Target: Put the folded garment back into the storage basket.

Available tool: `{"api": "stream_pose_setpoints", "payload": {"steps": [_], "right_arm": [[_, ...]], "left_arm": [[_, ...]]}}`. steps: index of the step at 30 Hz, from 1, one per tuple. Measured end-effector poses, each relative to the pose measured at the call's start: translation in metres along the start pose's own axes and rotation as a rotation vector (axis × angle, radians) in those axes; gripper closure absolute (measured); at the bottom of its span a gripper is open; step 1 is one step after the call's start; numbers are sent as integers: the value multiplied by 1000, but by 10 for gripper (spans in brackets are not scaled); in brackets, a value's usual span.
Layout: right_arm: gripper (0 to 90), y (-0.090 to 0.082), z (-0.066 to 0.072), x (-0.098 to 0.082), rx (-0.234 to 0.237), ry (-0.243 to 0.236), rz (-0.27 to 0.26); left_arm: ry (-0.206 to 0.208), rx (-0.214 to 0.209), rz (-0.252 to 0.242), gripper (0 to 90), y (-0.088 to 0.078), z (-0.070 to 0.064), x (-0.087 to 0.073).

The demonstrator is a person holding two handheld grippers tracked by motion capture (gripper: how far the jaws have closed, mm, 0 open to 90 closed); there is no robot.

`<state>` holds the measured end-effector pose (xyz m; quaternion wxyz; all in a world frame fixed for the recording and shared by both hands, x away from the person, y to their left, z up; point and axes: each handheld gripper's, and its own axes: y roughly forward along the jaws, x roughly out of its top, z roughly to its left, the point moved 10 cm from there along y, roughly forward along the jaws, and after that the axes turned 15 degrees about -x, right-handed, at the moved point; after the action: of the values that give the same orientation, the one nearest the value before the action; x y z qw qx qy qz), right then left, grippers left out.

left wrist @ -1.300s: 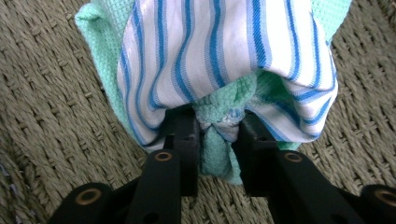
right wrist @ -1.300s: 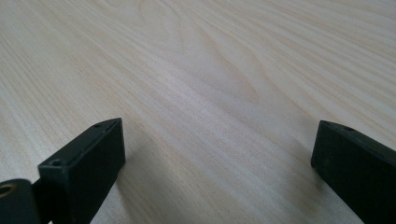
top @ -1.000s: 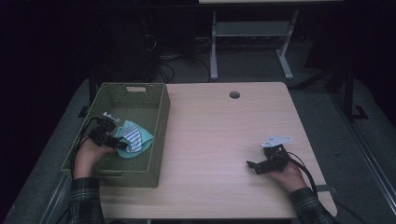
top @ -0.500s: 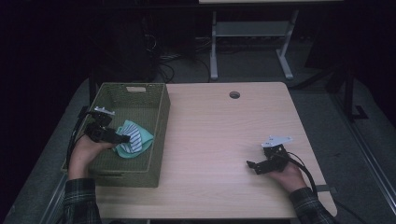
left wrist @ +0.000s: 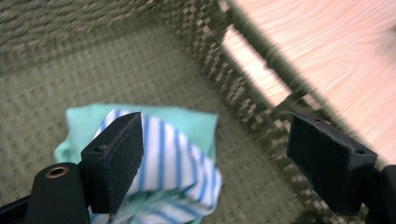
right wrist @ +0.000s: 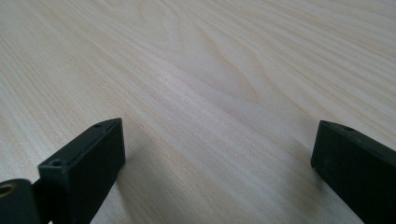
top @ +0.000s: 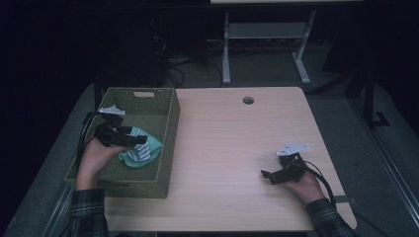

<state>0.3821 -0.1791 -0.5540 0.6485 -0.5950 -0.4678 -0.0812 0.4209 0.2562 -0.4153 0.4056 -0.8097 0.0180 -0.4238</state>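
Lying folded on the floor of the green woven basket (top: 168, 143), the mint and blue-striped cloth (top: 141, 150) is found at about 4 o'clock from the left tool (top: 143, 139) in the high view, just beneath and beside its tips. The left tool's jaws have just been opening and are spread wide; in the left gripper view the cloth (left wrist: 163, 154) sits low and toward 7 o'clock, behind the near jaw, with no pad seen pressing on it. The cloth's long axis is judged to run roughly from 10 to 4 o'clock in that view. The left tool is by far the nearer one. The right tool (top: 269, 176) is rested well apart on the bare wooden surface (top: 232, 143), jaws wide with nothing between them. Part of the cloth is covered by the near jaw, blur softens the basket weave, and the cloth's folds cannot be made out exactly.
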Motion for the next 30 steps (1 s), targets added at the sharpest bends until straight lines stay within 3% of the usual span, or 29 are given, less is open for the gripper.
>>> {"api": "stream_pose_setpoints", "payload": {"steps": [17,30], "right_arm": [[27,0,0,0,0,0,0],[27,0,0,0,0,2,1]], "left_arm": [[136,-61,-66,189,34,-68,43],[210,-131,-54,188,78,-109,51]]}}
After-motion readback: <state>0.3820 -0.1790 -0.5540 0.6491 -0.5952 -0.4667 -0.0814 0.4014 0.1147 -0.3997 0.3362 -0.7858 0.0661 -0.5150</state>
